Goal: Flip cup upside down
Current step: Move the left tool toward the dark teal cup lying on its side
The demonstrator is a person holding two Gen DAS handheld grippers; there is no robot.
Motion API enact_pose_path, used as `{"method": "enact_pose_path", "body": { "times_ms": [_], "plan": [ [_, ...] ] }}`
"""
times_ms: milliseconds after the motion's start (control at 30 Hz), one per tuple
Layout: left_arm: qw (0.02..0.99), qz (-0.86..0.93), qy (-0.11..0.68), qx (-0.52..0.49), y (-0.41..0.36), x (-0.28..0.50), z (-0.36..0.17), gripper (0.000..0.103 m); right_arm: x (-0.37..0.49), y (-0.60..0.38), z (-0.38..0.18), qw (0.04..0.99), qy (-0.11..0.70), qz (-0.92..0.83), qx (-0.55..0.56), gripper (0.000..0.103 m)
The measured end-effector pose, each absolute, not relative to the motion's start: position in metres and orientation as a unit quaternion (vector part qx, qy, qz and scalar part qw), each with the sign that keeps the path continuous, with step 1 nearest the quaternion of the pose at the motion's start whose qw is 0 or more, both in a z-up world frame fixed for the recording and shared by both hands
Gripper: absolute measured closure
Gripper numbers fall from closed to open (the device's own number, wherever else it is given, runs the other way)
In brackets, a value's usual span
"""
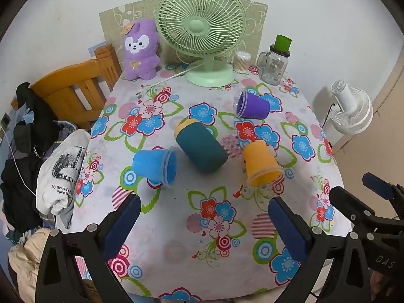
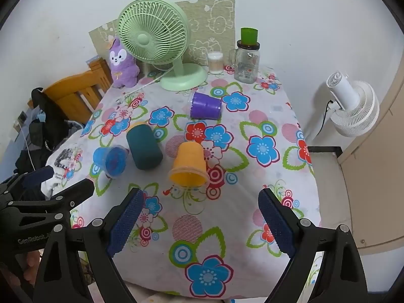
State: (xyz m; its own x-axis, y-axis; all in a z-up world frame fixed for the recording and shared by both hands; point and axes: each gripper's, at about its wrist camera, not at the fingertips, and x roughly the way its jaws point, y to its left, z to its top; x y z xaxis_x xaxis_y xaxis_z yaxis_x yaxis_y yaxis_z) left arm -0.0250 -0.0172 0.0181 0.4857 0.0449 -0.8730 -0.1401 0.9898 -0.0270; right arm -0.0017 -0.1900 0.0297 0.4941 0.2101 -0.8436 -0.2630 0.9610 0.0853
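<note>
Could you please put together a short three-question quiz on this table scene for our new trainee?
1. True or false: the orange cup stands upright on the table.
2. How many cups lie on their sides on the floral tablecloth?
3. Which sits on top of the glass jar? A) green cup B) plush toy C) fan

Key
1. False: it lies on its side, mouth toward the open right tongs.
2. Four: orange, blue cup, teal cup, purple cup. The left tongs are open and hold none.
3. A

Five cups point(image 1: 202, 149), two fans point(image 1: 202, 32)
</note>
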Motion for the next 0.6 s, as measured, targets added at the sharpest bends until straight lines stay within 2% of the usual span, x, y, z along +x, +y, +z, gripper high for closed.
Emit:
{"method": "enact_pose_path", "body": {
  "times_ms": [600],
  "plan": [
    [0.865,0.046,0.496,-0.050,-0.0122,-0.0202,0.0260,0.001,0.0044,-0.1864,0.0396,0.868,0.477,0.136,-0.025,0.010]
  ]
}}
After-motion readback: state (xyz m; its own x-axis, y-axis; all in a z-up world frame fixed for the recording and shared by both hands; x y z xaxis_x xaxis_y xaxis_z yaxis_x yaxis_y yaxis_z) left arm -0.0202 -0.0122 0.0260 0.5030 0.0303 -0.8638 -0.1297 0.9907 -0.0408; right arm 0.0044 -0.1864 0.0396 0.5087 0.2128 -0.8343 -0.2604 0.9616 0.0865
